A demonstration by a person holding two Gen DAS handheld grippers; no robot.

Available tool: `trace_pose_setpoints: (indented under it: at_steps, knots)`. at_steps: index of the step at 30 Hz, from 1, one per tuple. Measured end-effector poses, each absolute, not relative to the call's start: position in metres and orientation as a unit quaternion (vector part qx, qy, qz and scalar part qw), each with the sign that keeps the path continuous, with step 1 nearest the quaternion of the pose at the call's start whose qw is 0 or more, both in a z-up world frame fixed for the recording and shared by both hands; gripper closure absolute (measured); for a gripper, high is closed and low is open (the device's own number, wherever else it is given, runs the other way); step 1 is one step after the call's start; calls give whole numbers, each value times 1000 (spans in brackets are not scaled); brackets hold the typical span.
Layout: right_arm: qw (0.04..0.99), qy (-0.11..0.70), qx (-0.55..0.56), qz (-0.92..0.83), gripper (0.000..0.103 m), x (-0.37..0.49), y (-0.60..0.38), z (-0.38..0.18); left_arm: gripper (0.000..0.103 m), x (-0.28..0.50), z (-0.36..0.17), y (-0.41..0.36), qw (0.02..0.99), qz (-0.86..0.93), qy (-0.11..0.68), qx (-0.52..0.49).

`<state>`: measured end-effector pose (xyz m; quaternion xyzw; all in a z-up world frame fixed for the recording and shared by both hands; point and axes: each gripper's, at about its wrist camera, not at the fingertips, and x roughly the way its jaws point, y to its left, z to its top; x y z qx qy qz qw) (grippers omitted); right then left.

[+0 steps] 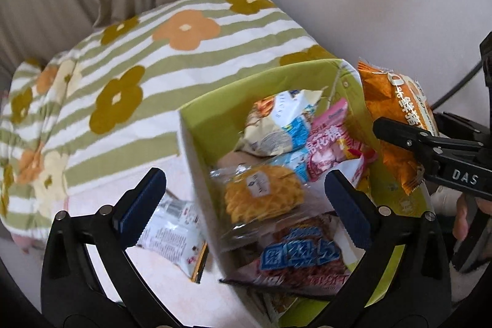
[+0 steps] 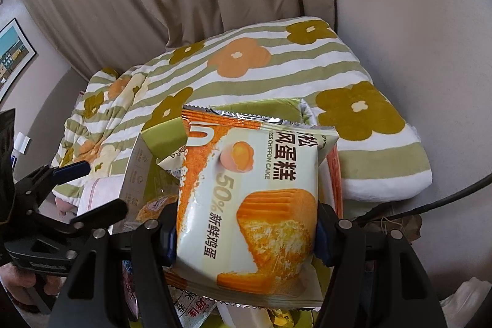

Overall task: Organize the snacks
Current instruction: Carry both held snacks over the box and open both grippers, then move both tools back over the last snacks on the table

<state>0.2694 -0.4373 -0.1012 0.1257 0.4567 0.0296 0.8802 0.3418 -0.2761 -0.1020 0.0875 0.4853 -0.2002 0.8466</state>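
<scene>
We hold the chiffon cake packet [image 2: 249,205] clamped between the right gripper [image 2: 246,239] pads, poised just over the green box [image 1: 196,112], presumably to drop it among the snacks already inside. The left gripper [image 1: 246,205] hangs above the box with jaws spread wide and nothing between them. One white packet [image 1: 172,239] lies outside, just beside the box wall.
</scene>
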Motion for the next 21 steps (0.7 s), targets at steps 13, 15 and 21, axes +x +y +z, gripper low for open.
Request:
trace_pose_setpoints:
  at_steps: [13,15,21]
  knots:
    - [900,415,105,83,0,271,-422,-88,0,323,-99,-215,860,-143,488,40]
    - [901,413,96,86,0,267,-420,-85,0,315,-98,-203,862,-132,488,30]
    - [904,408,76,103,0,262,-408,-79,1,293,-101,-166,862,-89,499,8]
